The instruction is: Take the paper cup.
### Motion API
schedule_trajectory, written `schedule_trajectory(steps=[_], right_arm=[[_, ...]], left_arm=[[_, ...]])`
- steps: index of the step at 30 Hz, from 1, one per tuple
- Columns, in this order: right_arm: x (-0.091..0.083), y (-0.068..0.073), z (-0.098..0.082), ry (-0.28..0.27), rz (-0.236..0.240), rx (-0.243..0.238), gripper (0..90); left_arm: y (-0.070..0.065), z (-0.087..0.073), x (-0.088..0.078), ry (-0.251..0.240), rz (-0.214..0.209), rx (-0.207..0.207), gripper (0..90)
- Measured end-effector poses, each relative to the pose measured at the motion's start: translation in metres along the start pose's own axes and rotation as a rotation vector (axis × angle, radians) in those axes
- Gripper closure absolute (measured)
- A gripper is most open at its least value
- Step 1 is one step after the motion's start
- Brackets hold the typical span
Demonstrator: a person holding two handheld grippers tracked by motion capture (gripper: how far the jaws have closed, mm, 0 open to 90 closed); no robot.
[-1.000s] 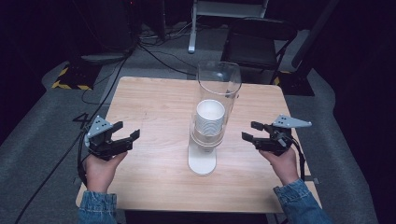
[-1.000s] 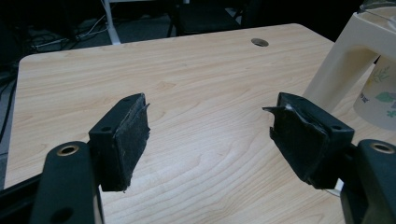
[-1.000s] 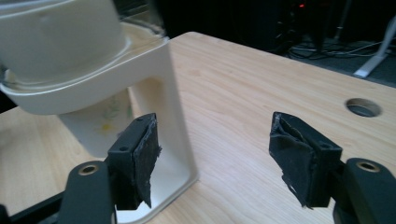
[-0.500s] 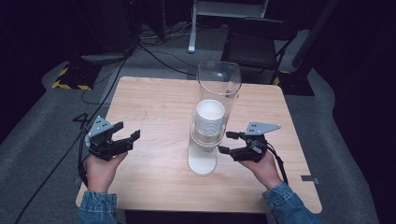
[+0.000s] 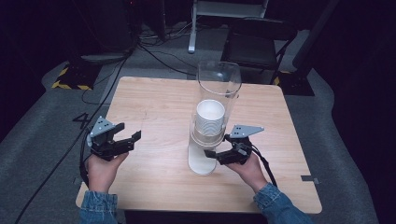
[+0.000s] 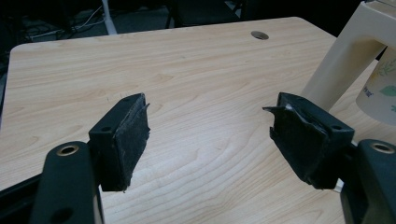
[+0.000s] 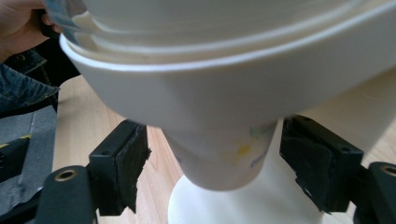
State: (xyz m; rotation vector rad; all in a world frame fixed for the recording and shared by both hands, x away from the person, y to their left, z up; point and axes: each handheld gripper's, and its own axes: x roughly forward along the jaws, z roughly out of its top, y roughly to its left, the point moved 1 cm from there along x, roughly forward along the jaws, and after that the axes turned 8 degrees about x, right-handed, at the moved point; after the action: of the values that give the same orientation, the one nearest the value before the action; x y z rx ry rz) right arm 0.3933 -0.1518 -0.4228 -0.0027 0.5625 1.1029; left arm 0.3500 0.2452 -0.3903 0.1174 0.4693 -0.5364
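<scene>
1. Cup dispenser [image 5: 210, 135], seen from the high view: it stands near the middle of the wooden table [image 5: 159, 102], a clear tube rising from a cream collar and a round white base. A stack of white paper cups [image 5: 210, 116] sits inside the tube.
2. Same view: the right gripper [image 5: 215, 156] is low at the dispenser's right side, just beside the base and under the collar. Its jaws are spread, and the person's right hand [image 5: 247, 168] holds it from the near side.
3. Same view: the left gripper [image 5: 130, 133] hovers over the table's left part, well apart from the dispenser. Its jaws are apart with nothing between them, and the left hand [image 5: 102, 170] holds it at the near left edge.
4. Left gripper view: the two black padded jaws stand wide apart over bare wood. Far right is the dispenser's cream leg [image 6: 345, 56], with a printed paper cup [image 6: 380, 93] hanging beside it. A round hole [image 6: 259, 35] sits near the table's far edge.
5. Right gripper view: the bottom cup [image 7: 219, 158] pokes down out of the cream collar [image 7: 196, 93], right between the two black jaws. The jaws are spread on either side of it, with a gap visible at each side, so they are not gripping it. The white base [image 7: 252, 205] lies below.
</scene>
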Motion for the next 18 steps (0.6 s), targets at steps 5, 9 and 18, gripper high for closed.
schedule_trajectory(steps=[5, 9, 18], right_arm=[[0.004, 0.0, 0.001, -0.043, -0.016, -0.004, 22.9], [0.006, -0.001, 0.002, -0.061, -0.007, 0.006, 22.8], [0.014, 0.002, 0.003, -0.072, -0.015, -0.015, 25.1]], left_arm=[[-0.001, 0.0, 0.001, 0.007, -0.001, -0.001, 27.4], [-0.001, 0.0, 0.001, 0.008, -0.005, -0.004, 27.4], [-0.001, -0.001, 0.002, 0.015, -0.002, -0.005, 27.4]])
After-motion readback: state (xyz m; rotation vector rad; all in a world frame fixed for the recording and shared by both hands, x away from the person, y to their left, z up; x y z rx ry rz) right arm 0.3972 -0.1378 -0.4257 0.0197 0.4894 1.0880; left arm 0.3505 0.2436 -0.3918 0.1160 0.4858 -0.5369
